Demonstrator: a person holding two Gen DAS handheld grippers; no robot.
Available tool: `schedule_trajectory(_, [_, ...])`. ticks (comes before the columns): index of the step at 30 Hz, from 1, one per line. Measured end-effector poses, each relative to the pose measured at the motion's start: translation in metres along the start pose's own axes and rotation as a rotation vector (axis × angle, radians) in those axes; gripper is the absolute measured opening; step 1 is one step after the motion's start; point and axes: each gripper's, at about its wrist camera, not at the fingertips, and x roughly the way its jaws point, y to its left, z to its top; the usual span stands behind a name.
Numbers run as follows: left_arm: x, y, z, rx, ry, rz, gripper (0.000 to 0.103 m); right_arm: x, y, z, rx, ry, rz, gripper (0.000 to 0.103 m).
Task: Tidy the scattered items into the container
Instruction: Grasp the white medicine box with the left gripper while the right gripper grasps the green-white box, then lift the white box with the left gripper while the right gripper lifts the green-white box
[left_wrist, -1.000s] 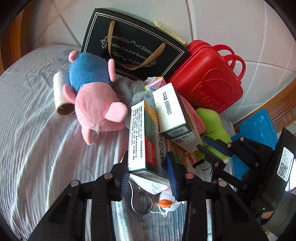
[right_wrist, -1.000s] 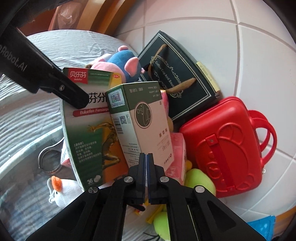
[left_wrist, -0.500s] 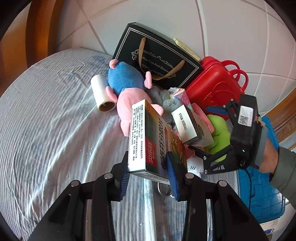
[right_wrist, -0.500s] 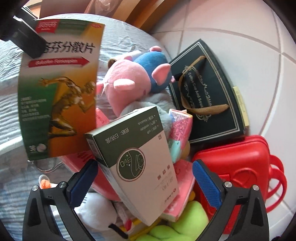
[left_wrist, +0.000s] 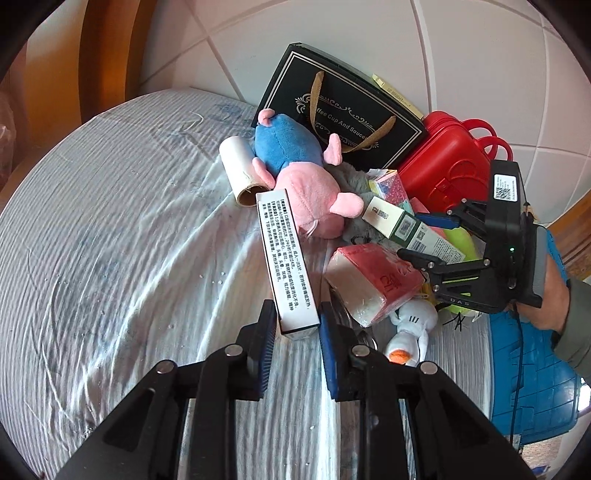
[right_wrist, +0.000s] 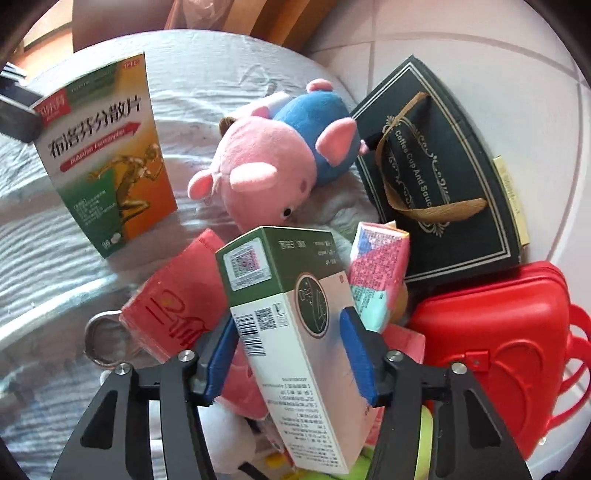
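Fingers of our left gripper (left_wrist: 297, 334) pinch the bottom end of the ibuprofen box (left_wrist: 286, 258); only its white text side shows in the left wrist view, and in the right wrist view its orange-green front (right_wrist: 107, 155) is lifted over the striped cloth (left_wrist: 110, 258). Our right gripper (right_wrist: 291, 354) has blue pads either side of the green-white box (right_wrist: 295, 332); the left pad looks to touch, at the right pad we cannot tell contact. That box leans on the pile and its lower end is cut off by the frame.

A red pouch (left_wrist: 373, 280) lies partly under it. The pink-blue pig plush (left_wrist: 299, 184) lies against the black gift bag (left_wrist: 340, 122), next to the red case (left_wrist: 447, 166). A grey item under the pig is mostly hidden. The white duck toy (left_wrist: 408, 332) is half covered. The blue container (left_wrist: 532, 380) sits at the right edge, cut off.
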Motion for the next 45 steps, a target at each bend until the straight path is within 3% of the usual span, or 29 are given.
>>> schedule_trajectory(2, [0.003, 0.000, 0.001, -0.005, 0.000, 0.002, 0.022, -0.007, 0.000, 0.000, 0.021, -0.008, -0.004, 0.044])
schedule_trajectory(7, [0.010, -0.011, 0.004, 0.022, -0.001, 0.020, 0.022, -0.003, -0.002, -0.006, 0.018, 0.017, -0.035, 0.045])
schedule_trajectory(8, [0.012, -0.012, 0.005, 0.023, 0.001, 0.024, 0.022, 0.001, -0.004, -0.006, 0.016, 0.032, -0.033, 0.050])
schedule_trajectory(9, [0.014, -0.013, 0.005, 0.024, 0.004, 0.025, 0.022, 0.006, -0.007, -0.007, 0.012, 0.049, -0.036, 0.068])
schedule_trajectory(11, [0.016, -0.016, 0.005, 0.031, 0.007, 0.034, 0.022, 0.011, -0.013, -0.009, 0.007, 0.054, -0.056, 0.087])
schedule_trajectory(16, [0.020, -0.025, 0.006, 0.072, 0.013, 0.088, 0.022, 0.028, -0.023, -0.014, 0.101, 0.063, 0.018, 0.088])
schedule_trajectory(17, [0.020, -0.026, 0.007, 0.081, 0.011, 0.099, 0.022, 0.028, -0.025, -0.014, 0.128, 0.067, 0.043, 0.079])
schedule_trajectory(19, [0.021, -0.028, 0.007, 0.093, 0.012, 0.123, 0.022, 0.024, -0.025, -0.013, 0.141, 0.065, 0.065, 0.076])
schedule_trajectory(20, [0.021, -0.028, 0.008, 0.094, 0.014, 0.132, 0.022, 0.021, -0.023, -0.012, 0.138, 0.059, 0.067, 0.065])
schedule_trajectory(21, [0.021, -0.029, 0.008, 0.093, 0.015, 0.136, 0.022, 0.017, -0.023, -0.012, 0.138, 0.051, 0.060, 0.035])
schedule_trajectory(35, [0.016, -0.047, 0.003, 0.125, 0.011, 0.203, 0.019, -0.031, -0.029, -0.039, 0.314, -0.015, 0.077, 0.034])
schedule_trajectory(45, [-0.011, -0.073, -0.011, 0.172, -0.010, 0.228, 0.019, -0.085, -0.010, -0.095, 0.466, -0.059, 0.099, 0.034])
